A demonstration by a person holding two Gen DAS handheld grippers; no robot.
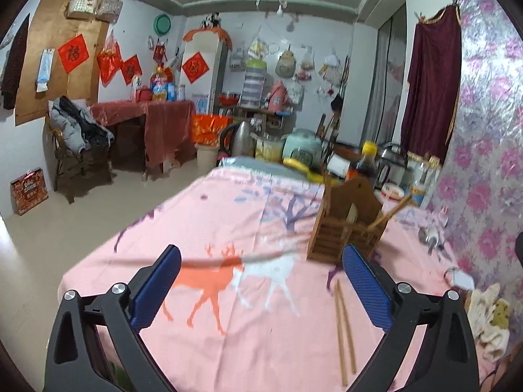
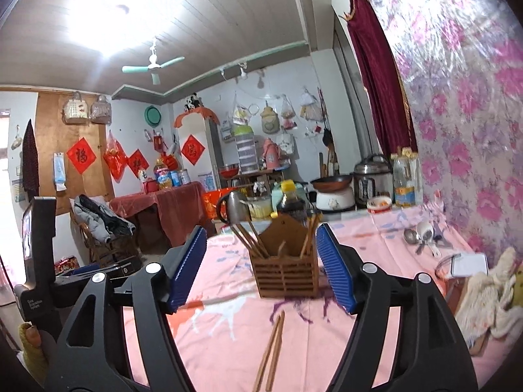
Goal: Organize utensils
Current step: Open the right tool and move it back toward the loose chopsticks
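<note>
**Both grippers empty; one chopstick pair loose on the cloth, awaiting pickup**

Nearest, right wrist view: the right gripper (image 2: pixel 261 261) stands with its jaws wide apart, holding nothing. Directly below its gap, at six o'clock, a pair of wooden chopsticks (image 2: pixel 271 349) lies flat on the pink deer-print tablecloth (image 2: pixel 228 343), sticks side by side and touching or nearly so.

Left wrist view: the left gripper (image 1: pixel 261 282) is likewise spread and empty. The same pair lies at its five o'clock, just inside the right-hand finger. A blurred streak crosses between the fingers; it may be another chopstick or motion smear, and I cannot tell which.

Further out, at twelve o'clock from the right gripper, the wooden slatted utensil holder (image 2: pixel 287 277) stands upright on the cloth, chopsticks already leaning in its left and right compartments. Beyond it, at two o'clock, metal spoons (image 2: pixel 421 238) lie near the floral wall covering.

Judgement: the sorting is partly done; the step in hand is collecting the loose pair. The next move calls for lowering the right gripper over the sticks, closing across both, then lifting and tipping them upright into the holder.
</note>
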